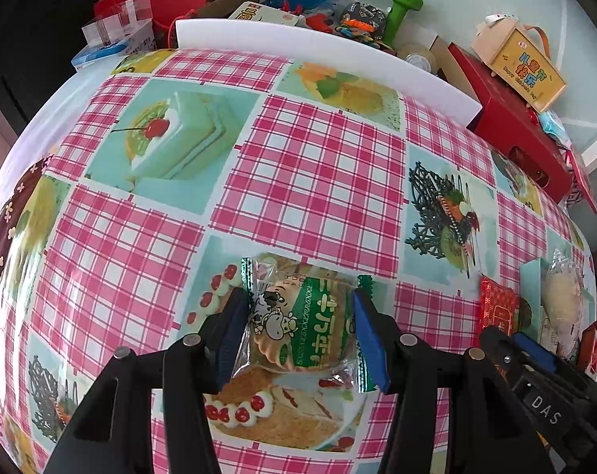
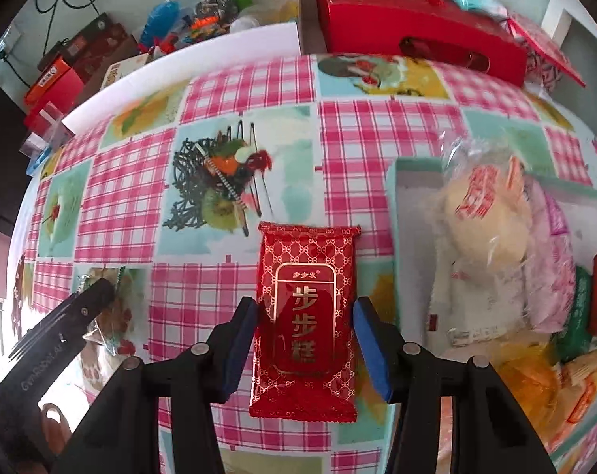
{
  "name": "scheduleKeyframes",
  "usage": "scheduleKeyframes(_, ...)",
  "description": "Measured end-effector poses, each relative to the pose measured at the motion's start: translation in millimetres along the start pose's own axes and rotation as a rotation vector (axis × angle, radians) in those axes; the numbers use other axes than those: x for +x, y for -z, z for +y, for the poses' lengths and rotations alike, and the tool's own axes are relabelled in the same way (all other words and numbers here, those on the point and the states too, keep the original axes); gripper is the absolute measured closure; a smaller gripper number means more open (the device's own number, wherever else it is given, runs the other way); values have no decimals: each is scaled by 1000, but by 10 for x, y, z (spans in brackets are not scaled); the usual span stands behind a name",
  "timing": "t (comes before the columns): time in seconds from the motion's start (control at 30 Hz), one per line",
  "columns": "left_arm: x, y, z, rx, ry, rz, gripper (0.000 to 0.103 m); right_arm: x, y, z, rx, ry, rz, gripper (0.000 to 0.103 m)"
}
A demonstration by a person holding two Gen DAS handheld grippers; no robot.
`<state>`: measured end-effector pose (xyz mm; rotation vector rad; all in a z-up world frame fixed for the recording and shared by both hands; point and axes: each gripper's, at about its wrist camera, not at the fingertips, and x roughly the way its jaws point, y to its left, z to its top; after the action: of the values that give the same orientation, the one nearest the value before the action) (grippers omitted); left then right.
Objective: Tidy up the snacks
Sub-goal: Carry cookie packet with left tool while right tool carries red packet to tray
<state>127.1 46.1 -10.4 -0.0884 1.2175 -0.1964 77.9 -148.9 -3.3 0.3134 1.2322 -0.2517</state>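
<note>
The left claw [image 1: 300,335] is pinching a green biscuit packet [image 1: 298,324] just over the bench [image 1: 310,166]; the right claw [image 2: 304,339] is standing spread around a red cake packet [image 2: 304,324], its pads apart from the wrapper, which is lying flat; beside it, the teal tray [image 2: 413,173] is already holding several snacks, so these two packets seem left to stow.

My table [image 2: 361,134] wears a pink checked cloth with dessert pictures. On it, a red snack packet [image 2: 304,324] lies near me, a teal box [image 2: 413,170] full of snacks just right of it, a red carton [image 2: 417,31] at the far edge.
</note>
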Motion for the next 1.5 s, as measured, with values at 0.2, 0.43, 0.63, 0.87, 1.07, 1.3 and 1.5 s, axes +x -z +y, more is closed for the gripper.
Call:
scheduleKeyframes(0.2,2,4,-16,5,-6,0,47,95,53,123,-43,-43,29,44)
scheduleKeyframes(0.43,29,-1,-20,13,-3,1,46,120,191,389,-147,60,-11,43)
scheduleKeyframes(0.63,30,2,-46,18,-11,-10,46,138,259,488,-157,73,-35,45)
scheduleKeyframes(0.87,9,86,-39,-2,-11,-9,48,49,381,481,-165,63,-37,47)
scheduleKeyframes(1.07,-16,167,-41,-2,-12,-2,49,-24,507,427,-163,30,-40,55)
scheduleKeyframes(1.3,-114,184,-84,0,-12,-16,50,-229,639,318,-130,-15,-83,55)
scheduleKeyframes(1.5,-278,167,-208,27,-34,-59,50,-437,759,154,-50,-35,-138,55)
